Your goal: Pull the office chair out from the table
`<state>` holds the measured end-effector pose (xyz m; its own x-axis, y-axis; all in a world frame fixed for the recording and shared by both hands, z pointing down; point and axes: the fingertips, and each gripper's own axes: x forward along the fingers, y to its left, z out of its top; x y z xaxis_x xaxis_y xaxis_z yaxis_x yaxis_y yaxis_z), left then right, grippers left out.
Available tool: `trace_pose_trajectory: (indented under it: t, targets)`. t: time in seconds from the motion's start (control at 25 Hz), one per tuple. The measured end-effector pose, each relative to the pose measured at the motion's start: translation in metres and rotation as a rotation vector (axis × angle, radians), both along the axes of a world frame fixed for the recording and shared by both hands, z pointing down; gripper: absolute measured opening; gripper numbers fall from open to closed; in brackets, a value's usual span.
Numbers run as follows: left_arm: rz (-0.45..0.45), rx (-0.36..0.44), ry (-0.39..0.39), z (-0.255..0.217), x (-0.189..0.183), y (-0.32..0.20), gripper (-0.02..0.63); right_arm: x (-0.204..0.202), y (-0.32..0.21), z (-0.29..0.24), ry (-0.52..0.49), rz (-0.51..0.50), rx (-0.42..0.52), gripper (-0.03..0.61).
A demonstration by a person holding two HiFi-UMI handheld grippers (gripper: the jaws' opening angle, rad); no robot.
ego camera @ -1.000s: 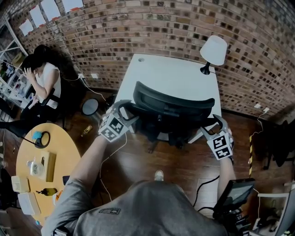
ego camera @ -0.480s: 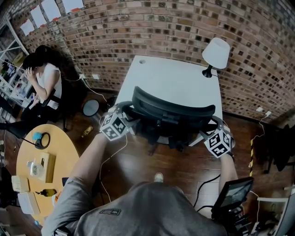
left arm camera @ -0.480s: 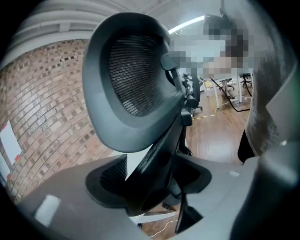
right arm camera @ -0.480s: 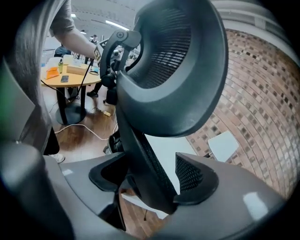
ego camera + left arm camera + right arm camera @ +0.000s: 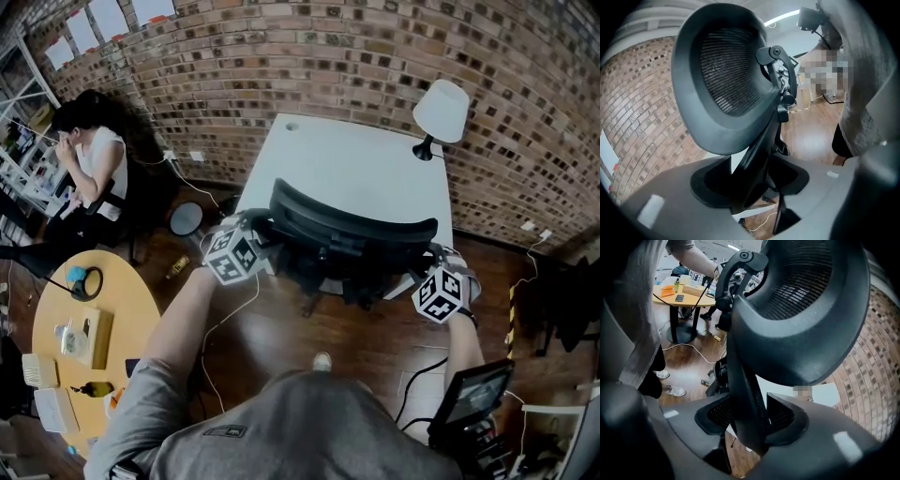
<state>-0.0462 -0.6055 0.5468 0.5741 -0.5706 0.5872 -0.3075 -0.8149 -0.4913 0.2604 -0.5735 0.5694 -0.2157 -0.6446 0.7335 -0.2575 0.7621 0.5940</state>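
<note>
Chair: the black mesh-backed office chair is standing against the near edge of the white rectangular table. Its curved backrest is facing the person and overlapping that edge in the head view.
Left gripper: the left gripper is reaching in at the left end of the backrest. Its jaws have just been closing and are standing spread around the backrest's black rim. In the left gripper view a sliver of white is showing between one jaw and the rim, so they are not clamping it.
Right gripper: the right gripper is sitting at the right end of the backrest. Its jaws have just been closing and are pinching the rim, with the textured pads lying against it on both sides.
Table top: a white-shaded lamp is standing at the far right corner.
Backdrop: a red brick wall is running behind the table, and brown wooden flooring is lying under the chair.
Left side: a round yellow table carrying small items is standing near left, and a person is sitting beyond it by the wall.
</note>
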Motion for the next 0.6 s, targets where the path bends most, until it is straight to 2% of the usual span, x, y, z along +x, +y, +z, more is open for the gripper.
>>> trace_pose_trajectory:
  t: [0.6]
  targets:
    - [0.028,-0.004,0.022,-0.006,-0.005,0.040,0.232,-0.005,0.036,-0.003,0.022,-0.035,-0.009,0.206]
